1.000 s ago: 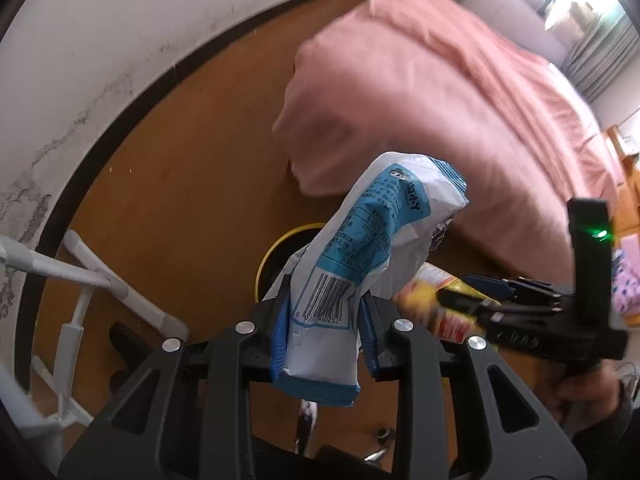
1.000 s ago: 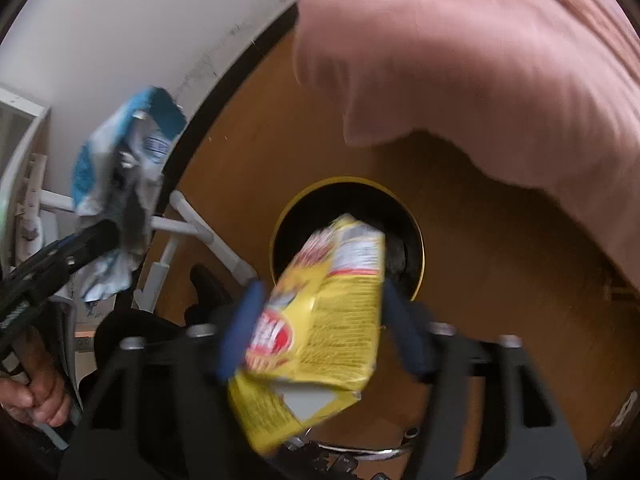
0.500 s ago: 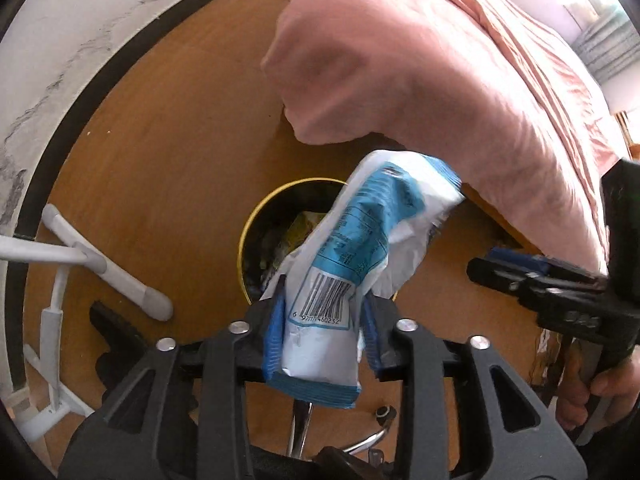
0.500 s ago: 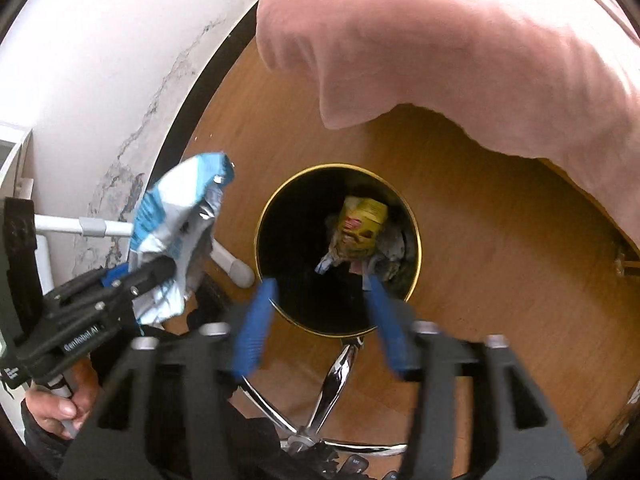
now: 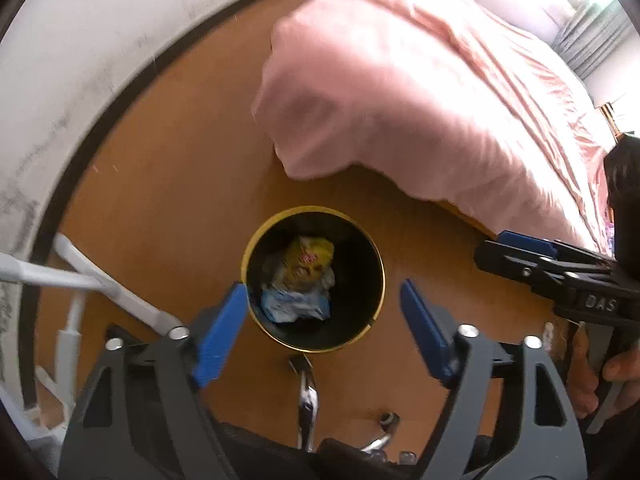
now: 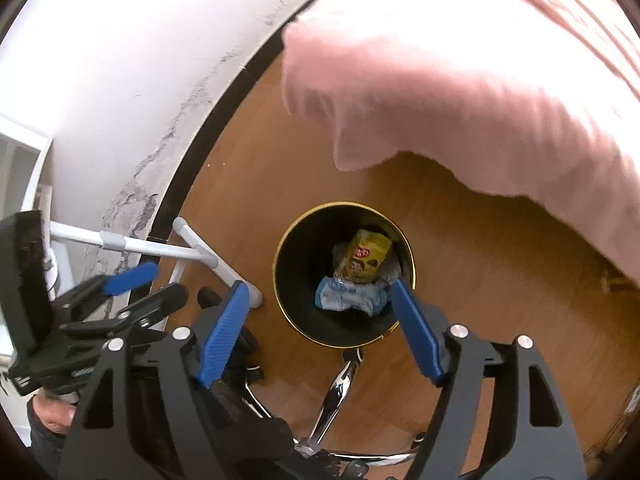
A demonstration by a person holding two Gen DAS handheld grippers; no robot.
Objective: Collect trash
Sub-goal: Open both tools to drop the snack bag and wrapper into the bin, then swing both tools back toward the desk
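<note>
A black bin with a gold rim stands on the wooden floor below both grippers. Inside it lie a yellow snack bag and a crumpled blue-and-white bag. My left gripper hangs above the bin, its jaws opening, with nothing between the blue pads. The right wrist view shows the same bin, yellow bag and blue-and-white bag. My right gripper hovers over it, jaws opening and empty. Each gripper also appears in the other's view: right gripper, left gripper.
A pink bedcover overhangs the floor behind the bin. White rack legs stand to the left by the wall and black skirting. A chrome chair base lies just in front of the bin. A hand grips the right tool.
The yellow bag left the right gripper first, then the blue-and-white bag left the left gripper; both now lie in the bin. Both grippers went from shut to open.
</note>
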